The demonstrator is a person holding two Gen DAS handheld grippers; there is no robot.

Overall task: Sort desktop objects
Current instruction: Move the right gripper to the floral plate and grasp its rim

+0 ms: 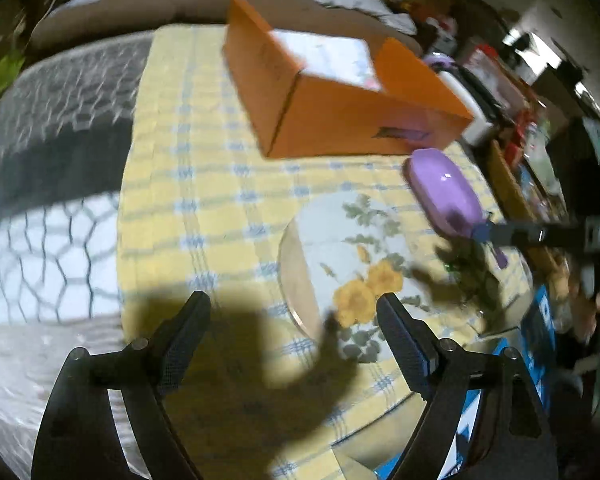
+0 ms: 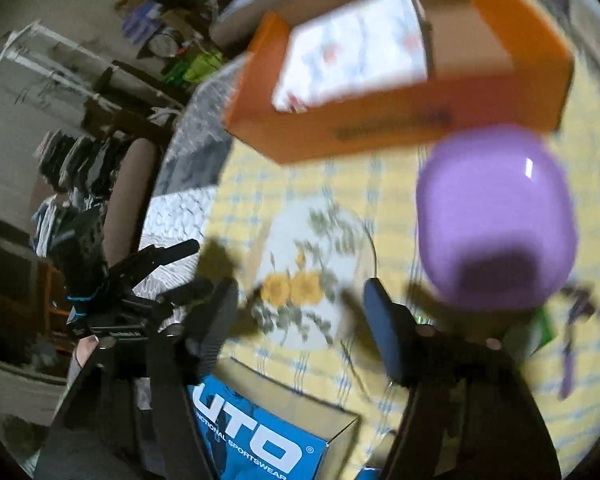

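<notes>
Both the left gripper [image 1: 294, 312] and right gripper [image 2: 300, 296], jaws parted and empty, hover above the floral plate [image 1: 328, 236] near the orange box [image 1: 340, 120] and purple case [image 1: 444, 192].

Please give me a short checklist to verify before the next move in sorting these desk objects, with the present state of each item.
1. Left gripper empty, jaws apart: ok.
2. Right gripper empty, jaws apart: ok.
3. Orange box open on top: ok.
4. White packet already inside the box: ok.
5. Purple case still on the tablecloth, outside the box: not ok.
6. Floral mat free of objects: cannot tell, blurred.
</notes>
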